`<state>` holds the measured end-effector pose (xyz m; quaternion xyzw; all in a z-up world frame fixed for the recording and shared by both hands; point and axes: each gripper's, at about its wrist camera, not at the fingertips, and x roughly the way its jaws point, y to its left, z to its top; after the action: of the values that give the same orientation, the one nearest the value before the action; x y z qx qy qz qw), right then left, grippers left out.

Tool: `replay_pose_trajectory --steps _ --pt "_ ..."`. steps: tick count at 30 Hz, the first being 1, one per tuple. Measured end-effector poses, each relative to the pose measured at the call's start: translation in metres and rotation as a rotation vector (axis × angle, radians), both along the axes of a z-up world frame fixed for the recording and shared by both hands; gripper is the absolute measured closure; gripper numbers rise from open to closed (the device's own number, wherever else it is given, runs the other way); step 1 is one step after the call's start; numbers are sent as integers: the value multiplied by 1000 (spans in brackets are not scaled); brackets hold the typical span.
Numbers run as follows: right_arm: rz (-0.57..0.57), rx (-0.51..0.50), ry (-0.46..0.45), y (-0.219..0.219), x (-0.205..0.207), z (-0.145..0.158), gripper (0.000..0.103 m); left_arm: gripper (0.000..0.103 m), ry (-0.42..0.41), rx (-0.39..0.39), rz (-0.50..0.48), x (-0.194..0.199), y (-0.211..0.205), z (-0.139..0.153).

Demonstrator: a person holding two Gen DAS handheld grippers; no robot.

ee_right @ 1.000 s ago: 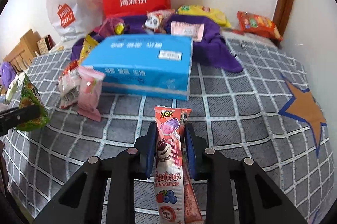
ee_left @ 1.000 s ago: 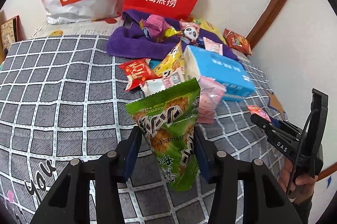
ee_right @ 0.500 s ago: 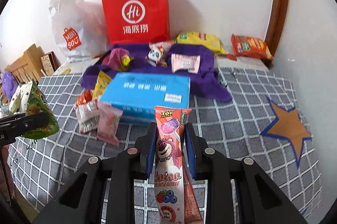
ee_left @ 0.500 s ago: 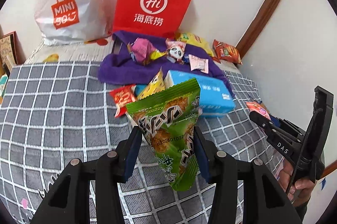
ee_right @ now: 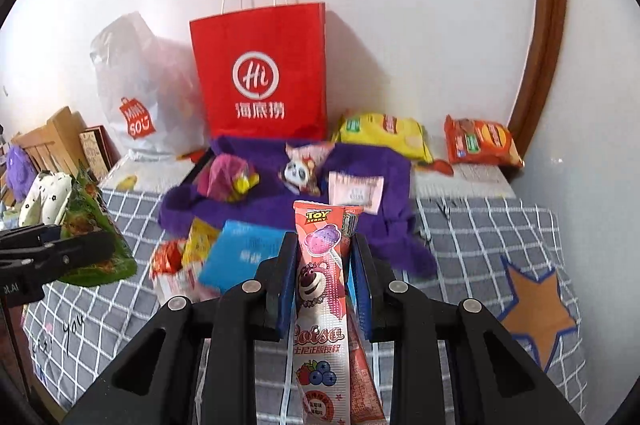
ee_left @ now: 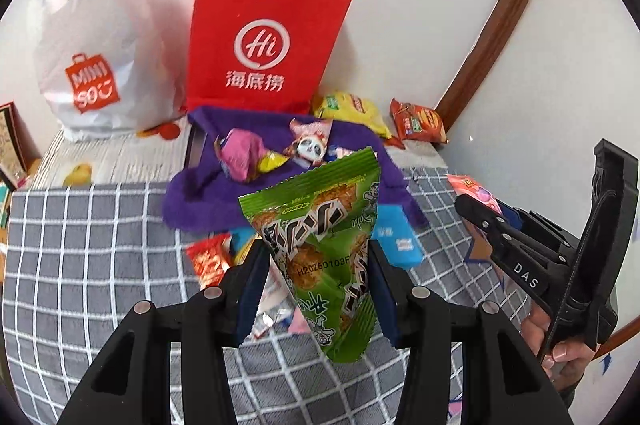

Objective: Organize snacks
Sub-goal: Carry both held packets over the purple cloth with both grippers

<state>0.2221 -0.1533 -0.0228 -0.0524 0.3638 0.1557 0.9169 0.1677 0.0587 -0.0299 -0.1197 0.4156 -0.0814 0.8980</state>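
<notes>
My left gripper [ee_left: 316,265] is shut on a green snack bag [ee_left: 320,237], held upright above the grey checked bed; the same green snack bag [ee_right: 94,245] shows at the left of the right wrist view. My right gripper [ee_right: 325,261] is shut on a pink Toy Story candy packet [ee_right: 320,289], with a second red packet [ee_right: 362,377] pinched behind it. The right gripper [ee_left: 480,213] also appears at the right of the left wrist view. A red paper bag [ee_right: 260,73] with white handles stands against the wall behind a purple towel [ee_right: 372,181] strewn with small snacks.
A white plastic shopping bag [ee_left: 96,45] sits left of the red paper bag [ee_left: 264,41]. A blue box [ee_right: 244,257], red and yellow packets [ee_right: 180,257] lie in front of the towel. Yellow chips [ee_right: 384,133] and an orange packet [ee_right: 480,141] lie near the right wall.
Both grippers have risen with their snacks, so the bed and the snack pile look farther below and the red bag's handles have come into view.
</notes>
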Motion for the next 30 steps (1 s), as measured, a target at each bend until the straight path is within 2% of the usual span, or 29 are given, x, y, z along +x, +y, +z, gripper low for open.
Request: replay_pose_trajectory --steps 7,12,19,23,27,30 --pt "-4 14 -11 5 37 12 77 57 -7 -24 -28 36 -10 11" --pt "-5 22 4 11 69 12 77 57 -9 -21 -12 68 -8 18" --pt "-13 25 26 22 112 6 77 57 39 14 -2 122 -4 15" --pt "-10 30 38 34 138 5 77 57 43 7 -4 148 0 14" --pt "41 12 57 52 154 -11 77 57 42 11 15 165 9 2" --pt "93 -17 79 63 163 -32 77 58 80 8 29 178 15 -14"
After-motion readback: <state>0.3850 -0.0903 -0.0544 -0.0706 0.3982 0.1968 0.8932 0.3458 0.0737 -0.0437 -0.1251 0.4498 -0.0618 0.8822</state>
